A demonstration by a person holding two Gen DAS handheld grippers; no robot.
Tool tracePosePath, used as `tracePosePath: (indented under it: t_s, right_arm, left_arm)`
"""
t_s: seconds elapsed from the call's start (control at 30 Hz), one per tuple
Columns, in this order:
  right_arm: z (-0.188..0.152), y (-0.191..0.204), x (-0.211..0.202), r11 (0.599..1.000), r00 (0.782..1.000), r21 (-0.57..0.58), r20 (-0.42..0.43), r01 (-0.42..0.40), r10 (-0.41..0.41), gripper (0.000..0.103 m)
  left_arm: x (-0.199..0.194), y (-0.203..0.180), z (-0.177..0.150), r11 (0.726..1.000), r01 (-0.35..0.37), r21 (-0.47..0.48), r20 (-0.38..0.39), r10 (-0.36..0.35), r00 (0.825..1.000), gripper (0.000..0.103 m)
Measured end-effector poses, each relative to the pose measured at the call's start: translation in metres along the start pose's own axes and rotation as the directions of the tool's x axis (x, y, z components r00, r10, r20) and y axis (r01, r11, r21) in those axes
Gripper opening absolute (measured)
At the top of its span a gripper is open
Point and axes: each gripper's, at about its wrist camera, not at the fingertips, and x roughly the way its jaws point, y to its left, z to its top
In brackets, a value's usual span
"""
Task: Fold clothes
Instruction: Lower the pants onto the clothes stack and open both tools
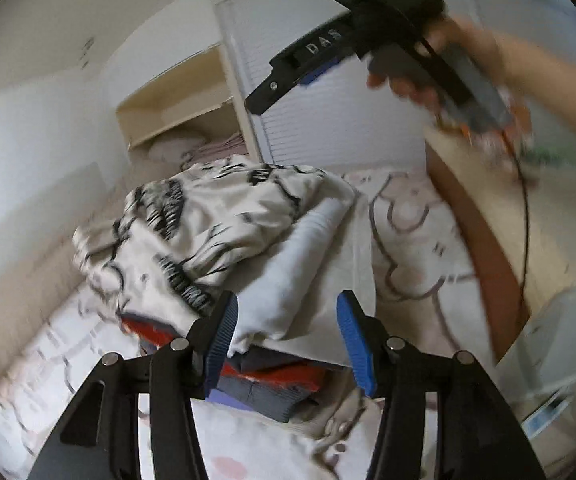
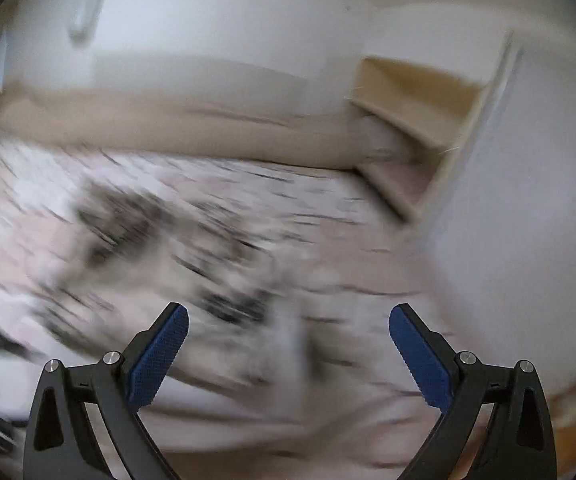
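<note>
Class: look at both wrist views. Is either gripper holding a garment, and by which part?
Neither. The left gripper and right gripper are open, above the clothes pile.

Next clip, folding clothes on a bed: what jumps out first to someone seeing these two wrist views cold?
A heap of clothes on the bed, topped by a white garment with black print, with red and blue pieces beneath, sits just ahead of the open left gripper. The right gripper hangs high above, in the person's hand; its own view is motion-blurred.

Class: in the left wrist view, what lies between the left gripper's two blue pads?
A fold of white cloth from the clothes pile shows between the left gripper pads; contact is unclear.
</note>
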Motion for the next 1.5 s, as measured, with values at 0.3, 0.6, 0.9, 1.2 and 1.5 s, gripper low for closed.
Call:
tracePosePath:
  t_s: [0.3, 0.6, 0.9, 1.2, 1.5]
  right_arm:
    - [-0.074, 0.097, 0.033, 0.996, 0.992, -0.084, -0.129, -0.019, 0.009, 0.101]
    - [-0.126, 0.109, 0.053, 0.997, 0.996, 0.069, -0.089, 0.025, -0.018, 0.101]
    - [-0.158, 0.079, 0.052, 0.996, 0.998, 0.066, -0.014, -0.057, 0.058, 0.101]
    - [-0.152, 0.044, 0.013, 0.962, 0.975, 0.170, 0.100, -0.212, 0.197, 0.101]
    - [-0.135, 0.005, -0.025, 0.842, 0.915, 0.373, 0.262, -0.390, 0.308, 0.101]
  left_arm:
    - [-0.005, 0.105, 0.046, 0.952, -0.068, -0.297, 0.084, 0.097, 0.992, 0.051]
    - [0.083, 0.159, 0.082, 0.845, -0.021, -0.534, -0.090, -0.033, 0.995, 0.051]
    - [0.137, 0.166, 0.057, 0.845, -0.075, -0.529, -0.202, -0.040, 0.979, 0.054]
    - [0.092, 0.209, 0.062, 0.725, -0.010, -0.689, -0.036, -0.021, 0.999, 0.055]
    - [0.039, 0.121, 0.035, 0.907, -0.125, -0.402, -0.043, 0.118, 0.992, 0.055]
